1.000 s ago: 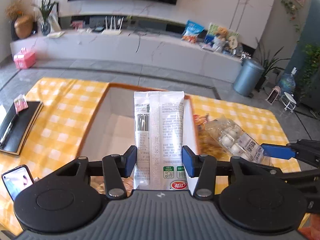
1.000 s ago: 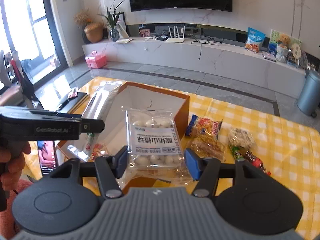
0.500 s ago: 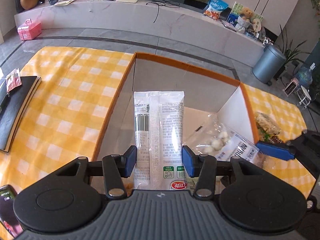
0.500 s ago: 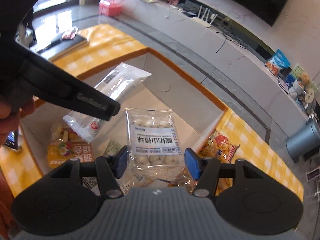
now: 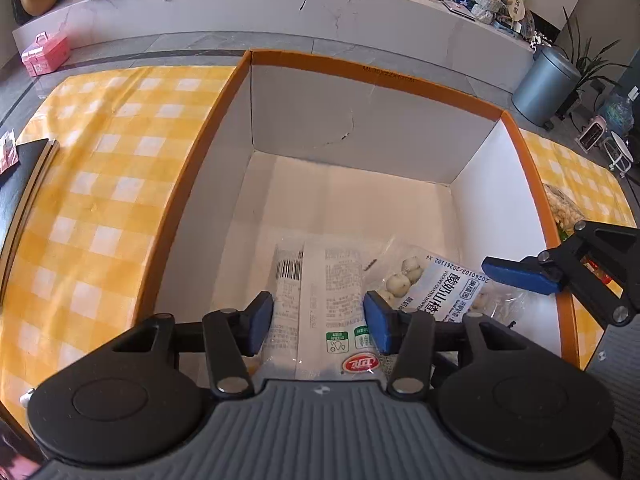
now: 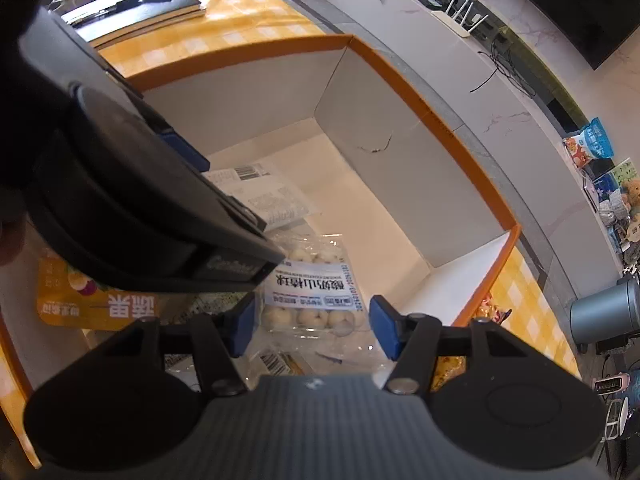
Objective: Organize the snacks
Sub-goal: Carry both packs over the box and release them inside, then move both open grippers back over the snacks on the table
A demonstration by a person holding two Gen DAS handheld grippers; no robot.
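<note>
Inside orange-rimmed box (image 5: 436, 92), both packets, far half bare.

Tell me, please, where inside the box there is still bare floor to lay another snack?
The box floor is bare along its far wall and far right corner, beyond the white packet and the bag of white balls. The near end is crowded: both packs, an orange packet and other wrappers lie there, under both hand-held grippers.

Matt cardboard box (image 5: 376, 128) — glossy plastic snack wrappers (image 5: 320, 304), checked cloth (image 5: 108, 160)
</note>
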